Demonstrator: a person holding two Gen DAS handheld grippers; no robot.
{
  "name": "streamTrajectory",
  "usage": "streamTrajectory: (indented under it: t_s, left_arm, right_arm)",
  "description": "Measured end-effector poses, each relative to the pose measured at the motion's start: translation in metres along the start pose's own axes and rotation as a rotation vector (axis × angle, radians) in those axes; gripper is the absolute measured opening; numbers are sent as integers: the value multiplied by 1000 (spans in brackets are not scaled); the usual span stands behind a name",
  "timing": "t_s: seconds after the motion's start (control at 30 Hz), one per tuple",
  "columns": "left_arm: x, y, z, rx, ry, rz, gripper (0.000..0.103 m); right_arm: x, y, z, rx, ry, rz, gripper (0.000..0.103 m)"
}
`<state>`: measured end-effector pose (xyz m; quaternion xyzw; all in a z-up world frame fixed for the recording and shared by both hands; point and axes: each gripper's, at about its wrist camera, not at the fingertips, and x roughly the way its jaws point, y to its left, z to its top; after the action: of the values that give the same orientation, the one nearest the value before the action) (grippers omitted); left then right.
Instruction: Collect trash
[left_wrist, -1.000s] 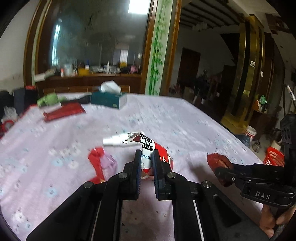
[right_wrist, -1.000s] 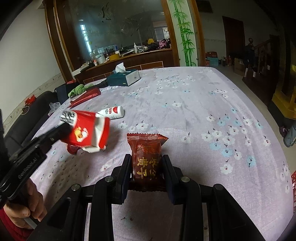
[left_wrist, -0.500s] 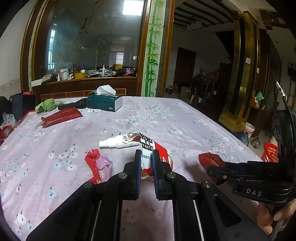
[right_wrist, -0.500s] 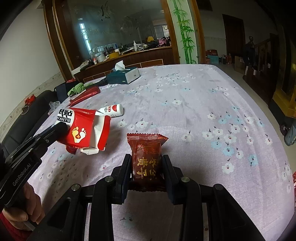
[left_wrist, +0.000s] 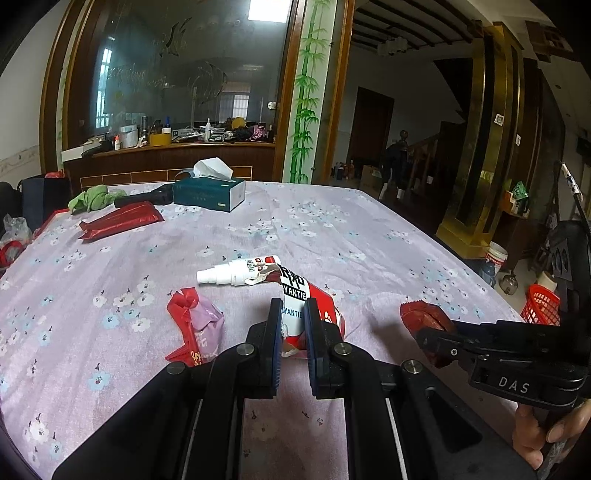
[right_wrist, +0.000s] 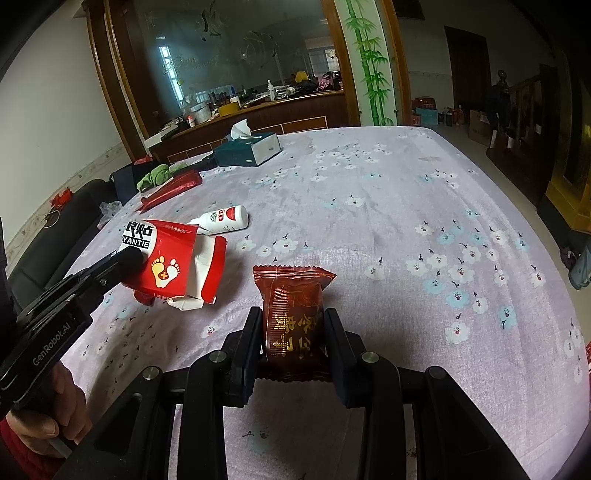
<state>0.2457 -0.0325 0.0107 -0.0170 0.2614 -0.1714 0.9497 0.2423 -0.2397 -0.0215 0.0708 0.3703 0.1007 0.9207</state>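
While both claws grip wrappers, only left view shows red basket (left_wrist: 540, 303).

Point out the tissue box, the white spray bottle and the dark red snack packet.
tissue box (left_wrist: 210, 194), left wrist view, on its teal front face.
white spray bottle (right_wrist: 225, 218), right wrist view, on its labelled body.
dark red snack packet (right_wrist: 293, 317), right wrist view, on its printed front.

Both wrist views look low across one table (left_wrist: 332, 229).
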Motion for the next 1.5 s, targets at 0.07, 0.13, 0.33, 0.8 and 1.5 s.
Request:
streamTrajectory:
  t_s: [0.07, 0.13, 0.33, 0.8, 1.5]
  left_arm:
    - [1, 0, 0, 1, 2, 3, 10]
    - [0, 1, -1, -2, 1, 2, 10]
    - [2, 4, -3, -13, 10, 6, 10]
    - [0, 3, -2, -19, 0, -5, 10]
    - [-67, -24, -12, -21, -20, -58, 11]
  right_arm:
    - [0, 1, 0, -1, 2, -2, 35]
    - [0, 2, -1, -4, 4, -5, 35]
    - [3, 4, -1, -11, 10, -11, 35]
    - [6, 7, 0, -49, -17, -178, 35]
    - [-83, 13, -25, -59, -91, -275, 35]
